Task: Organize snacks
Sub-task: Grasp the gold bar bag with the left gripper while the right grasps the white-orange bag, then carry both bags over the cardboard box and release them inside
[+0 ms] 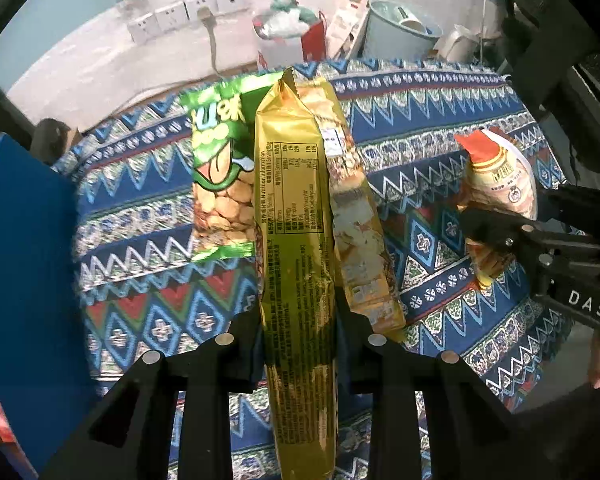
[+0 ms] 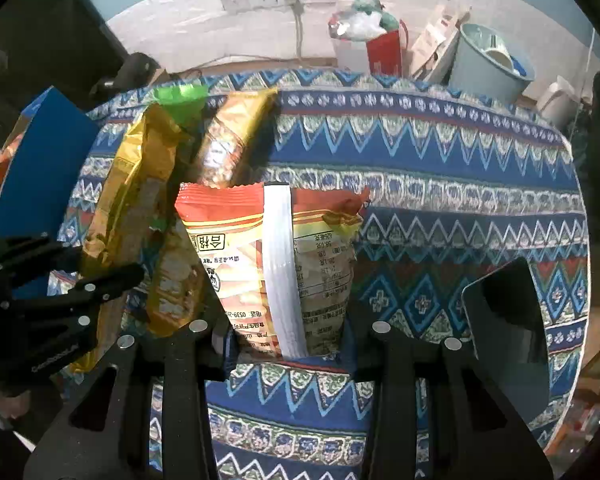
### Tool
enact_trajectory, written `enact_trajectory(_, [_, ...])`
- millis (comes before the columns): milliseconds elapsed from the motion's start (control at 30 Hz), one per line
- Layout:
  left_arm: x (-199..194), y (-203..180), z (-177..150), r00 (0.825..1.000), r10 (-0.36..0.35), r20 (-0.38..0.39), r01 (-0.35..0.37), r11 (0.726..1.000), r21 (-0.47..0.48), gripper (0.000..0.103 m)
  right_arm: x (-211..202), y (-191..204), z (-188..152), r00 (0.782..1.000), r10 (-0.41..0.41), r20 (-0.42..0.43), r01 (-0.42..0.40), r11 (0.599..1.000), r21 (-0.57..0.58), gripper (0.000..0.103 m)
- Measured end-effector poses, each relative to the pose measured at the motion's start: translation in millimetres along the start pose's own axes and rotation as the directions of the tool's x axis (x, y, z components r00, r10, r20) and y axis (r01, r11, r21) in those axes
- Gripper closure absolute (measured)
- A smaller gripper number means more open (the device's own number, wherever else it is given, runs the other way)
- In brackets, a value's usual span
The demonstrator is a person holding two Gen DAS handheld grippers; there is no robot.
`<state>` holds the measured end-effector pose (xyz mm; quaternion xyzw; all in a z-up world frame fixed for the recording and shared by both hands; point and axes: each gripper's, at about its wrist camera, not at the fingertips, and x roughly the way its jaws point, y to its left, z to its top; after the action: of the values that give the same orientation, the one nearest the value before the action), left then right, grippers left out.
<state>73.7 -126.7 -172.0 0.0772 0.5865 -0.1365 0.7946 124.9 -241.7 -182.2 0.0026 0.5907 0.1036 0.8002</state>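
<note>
Both wrist views steeply down, close

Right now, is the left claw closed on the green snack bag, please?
No, the left claw grips the gold packet; the green bag lies beside it on the cloth.

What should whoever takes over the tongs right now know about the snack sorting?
Left tongs: shut on the long gold foil biscuit pack.
Right tongs: shut on the orange-and-white plastic snack bag.
On the patterned blue tablecloth: green peanut bag and a second gold pack.
Blue box at the left edge.
Done: both packs gripped. Left: placing them, then the rest.
</note>
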Motion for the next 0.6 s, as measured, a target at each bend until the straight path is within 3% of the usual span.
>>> enact_trajectory(367, [-51, 15, -6, 0.995, 0.032, 0.097, -0.032, 0.999, -0.005, 0.075, -35, 26, 15, 0.997, -0.003, 0.077, 0.004, 1.0, -0.021, 0.065])
enact_trajectory(600, [-71, 33, -10, 0.992, 0.045, 0.114, -0.04, 0.998, -0.047, 0.075, -49, 46, 22, 0.993, 0.006, 0.118, -0.001, 0.999, -0.043, 0.065])
